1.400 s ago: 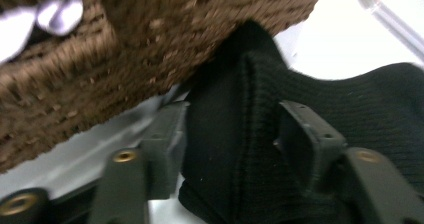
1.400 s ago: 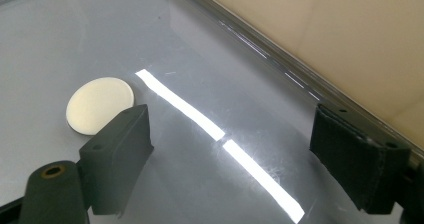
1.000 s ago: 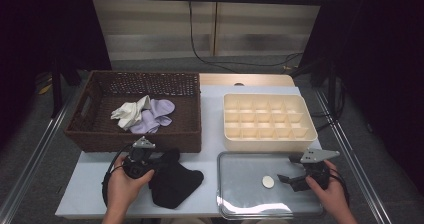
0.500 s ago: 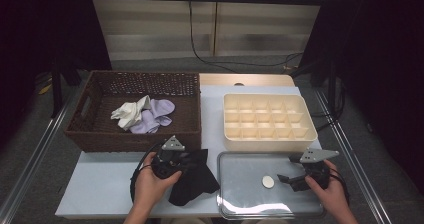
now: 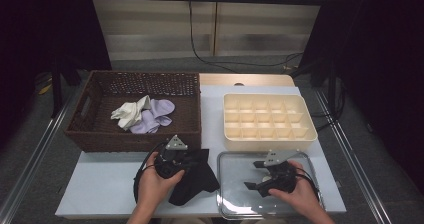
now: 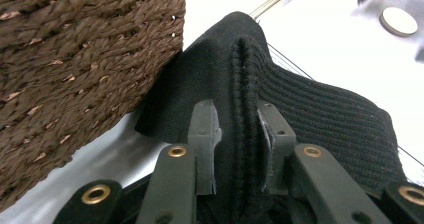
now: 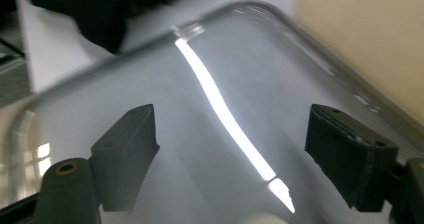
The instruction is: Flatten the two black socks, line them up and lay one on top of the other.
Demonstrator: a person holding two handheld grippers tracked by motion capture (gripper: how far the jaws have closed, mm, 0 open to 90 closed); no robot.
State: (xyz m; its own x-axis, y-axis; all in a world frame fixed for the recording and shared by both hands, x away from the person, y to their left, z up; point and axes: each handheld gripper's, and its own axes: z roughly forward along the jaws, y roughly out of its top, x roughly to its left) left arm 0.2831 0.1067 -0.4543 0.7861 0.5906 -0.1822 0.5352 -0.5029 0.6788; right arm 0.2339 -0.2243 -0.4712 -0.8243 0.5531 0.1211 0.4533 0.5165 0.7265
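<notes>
A black ribbed cloth [image 5: 195, 179] lies on the white table between the wicker basket [image 5: 100, 134] and a clear tray [image 5: 235, 204]. My left gripper [image 5: 176, 160] is shut on it. In the left gripper view, the left gripper [image 6: 239, 120] pinches the cloth's [image 6: 320, 104] thick ribbed fold, right beside the basket wall [image 6: 75, 59]. My right gripper [image 5: 254, 175] hovers open over the tray. In the right gripper view, nothing sits between the wide jaws of the right gripper [image 7: 235, 134] above the tray [image 7: 210, 149]. A small white disc [image 7: 256, 218] peeks in at the bottom edge.
The basket holds a white cloth [image 5: 131, 112] and a lilac cloth [image 5: 156, 115]. A beige box [image 5: 267, 120] with several compartments stands behind the tray. A round disc [image 6: 398, 21] shows on the tray in the left gripper view.
My left gripper has carried the black cloth to the right, up to the tray's edge. The right gripper has slid left over the tray, above where the white disc lay.
</notes>
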